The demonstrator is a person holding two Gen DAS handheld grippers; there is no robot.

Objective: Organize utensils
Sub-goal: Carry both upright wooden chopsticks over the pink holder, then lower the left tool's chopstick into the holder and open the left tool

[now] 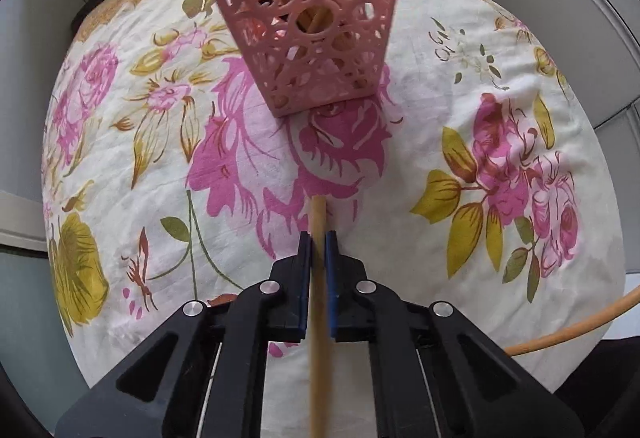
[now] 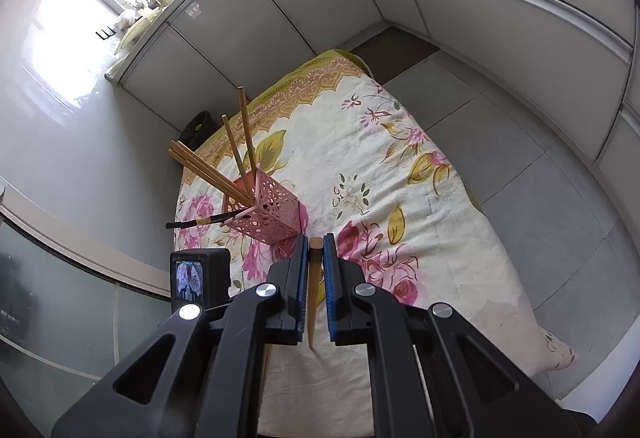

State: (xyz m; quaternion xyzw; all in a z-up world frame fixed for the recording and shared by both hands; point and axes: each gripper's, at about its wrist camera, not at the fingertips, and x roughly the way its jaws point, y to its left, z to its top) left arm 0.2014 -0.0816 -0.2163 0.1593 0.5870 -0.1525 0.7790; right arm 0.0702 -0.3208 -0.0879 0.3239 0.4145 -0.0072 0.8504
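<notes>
While the pink perforated holder (image 1: 316, 33) is standing upright on the flowered cloth (image 1: 480, 85), the left gripper (image 1: 319, 238) is clamping a pale wooden chopstick (image 1: 318, 213) between its blue pads, the stick's blunt end poking out past the fingertips toward the holder's base and stopping short of it. In the right wrist view, the right gripper (image 2: 316, 242) is likewise pinching a second wooden chopstick (image 2: 313, 278), whose thick end is showing at the fingertips just beside the holder's (image 2: 268, 209) near lower corner, while its tapered tip is pointing back toward the camera. Several wooden chopsticks (image 2: 212, 165) are leaning out of the holder's open top, fanning up and to the left of it, and a dark pair (image 2: 200, 224) is sticking out low on its left side. A small camera screen (image 2: 190, 278) is showing below and to the left of the holder. An orange cable (image 1: 580, 330) is curving along the cloth's edge, well apart from the holder.
</notes>
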